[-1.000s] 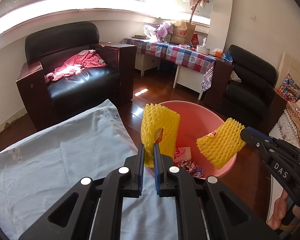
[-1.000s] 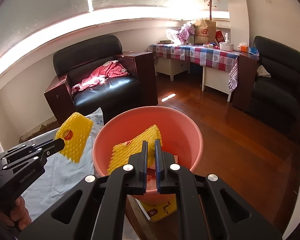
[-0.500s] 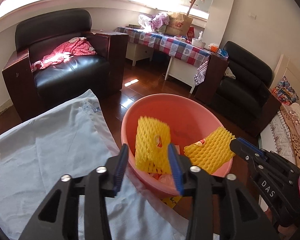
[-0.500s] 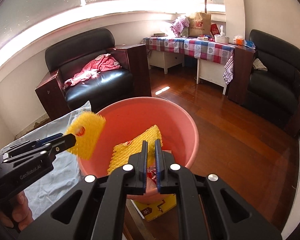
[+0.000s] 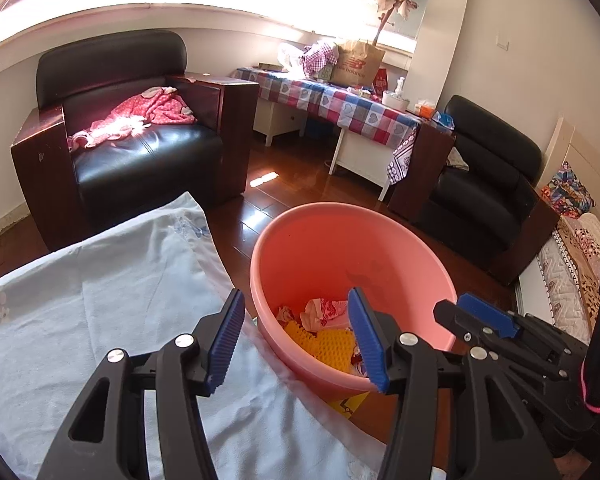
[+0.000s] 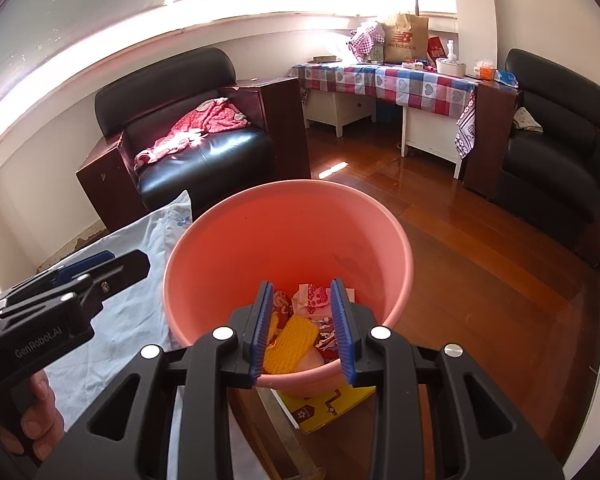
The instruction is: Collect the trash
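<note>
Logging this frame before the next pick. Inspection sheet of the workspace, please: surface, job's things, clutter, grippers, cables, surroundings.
Surface: pale blue cloth-covered table, nothing seen on its visible part.
Job's things: round pink plastic basin beside the table edge; yellow foam fruit nets and crumpled red-and-white wrappers lie inside.
Clutter: yellow cardboard box under the basin.
Grippers: left hand-held gripper open, empty; right hand-held gripper open, empty, over the basin.
Cables: nothing seen.
Surroundings: two black leather armchairs, checked-cloth side table, wooden floor.
</note>
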Demonstrator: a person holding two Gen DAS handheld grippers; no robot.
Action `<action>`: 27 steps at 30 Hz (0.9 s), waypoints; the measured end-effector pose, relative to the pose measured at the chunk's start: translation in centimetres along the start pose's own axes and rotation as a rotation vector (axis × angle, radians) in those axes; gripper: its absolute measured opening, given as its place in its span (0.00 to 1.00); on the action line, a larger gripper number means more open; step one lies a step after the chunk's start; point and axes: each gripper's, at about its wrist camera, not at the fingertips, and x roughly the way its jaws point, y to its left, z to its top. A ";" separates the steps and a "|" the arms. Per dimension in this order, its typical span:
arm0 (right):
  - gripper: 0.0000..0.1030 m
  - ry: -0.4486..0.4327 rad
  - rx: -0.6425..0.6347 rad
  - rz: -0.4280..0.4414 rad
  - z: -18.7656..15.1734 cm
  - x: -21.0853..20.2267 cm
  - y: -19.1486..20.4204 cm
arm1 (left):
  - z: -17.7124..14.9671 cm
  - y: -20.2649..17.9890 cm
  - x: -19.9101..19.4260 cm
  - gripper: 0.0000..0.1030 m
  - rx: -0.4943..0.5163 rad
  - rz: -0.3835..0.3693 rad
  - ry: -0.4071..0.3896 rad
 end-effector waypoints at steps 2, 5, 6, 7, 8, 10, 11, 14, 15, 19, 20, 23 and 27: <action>0.42 -0.002 0.003 0.019 -0.1 -0.3 0.3 | 0.0 0.0 -0.6 0.51 -0.001 0.007 -0.013; 0.42 -0.011 -0.008 0.037 -0.3 -0.9 1.0 | 0.0 0.0 -1.5 0.51 -0.002 0.015 -0.029; 0.43 -0.015 -0.016 0.038 -0.4 -1.1 1.4 | 0.0 -0.1 -1.8 0.51 -0.001 0.017 -0.036; 0.43 -0.021 -0.027 0.038 -0.5 -1.3 1.7 | -0.1 -0.1 -2.1 0.51 0.000 0.023 -0.043; 0.43 -0.026 -0.034 0.036 -0.6 -1.4 1.9 | -0.1 -0.1 -2.3 0.52 0.000 0.030 -0.048; 0.43 -0.038 -0.051 0.037 -0.8 -1.8 2.5 | -0.1 -0.1 -2.8 0.52 -0.001 0.043 -0.055; 0.43 -0.042 -0.058 0.036 -0.8 -2.0 2.6 | -0.1 -0.1 -3.1 0.52 -0.004 0.044 -0.058; 0.44 -0.052 -0.079 0.031 -1.2 -2.3 3.5 | -0.2 0.0 -3.7 0.52 -0.014 0.047 -0.069; 0.44 -0.054 -0.083 0.029 -1.2 -2.4 3.6 | -0.2 0.1 -3.9 0.52 -0.015 0.047 -0.072; 0.51 -0.059 -0.086 0.027 -1.5 -2.7 4.1 | -0.3 0.3 -4.6 0.52 -0.022 0.053 -0.083; 0.51 -0.063 -0.084 0.026 -1.4 -2.8 4.1 | -0.3 0.3 -4.8 0.52 -0.024 0.054 -0.086; 0.51 -0.066 -0.087 0.025 -1.5 -3.0 4.3 | -0.4 0.5 -5.2 0.52 -0.027 0.059 -0.093; 0.52 -0.066 -0.094 0.027 -1.7 -3.3 4.7 | -0.5 0.5 -5.7 0.51 -0.027 0.060 -0.102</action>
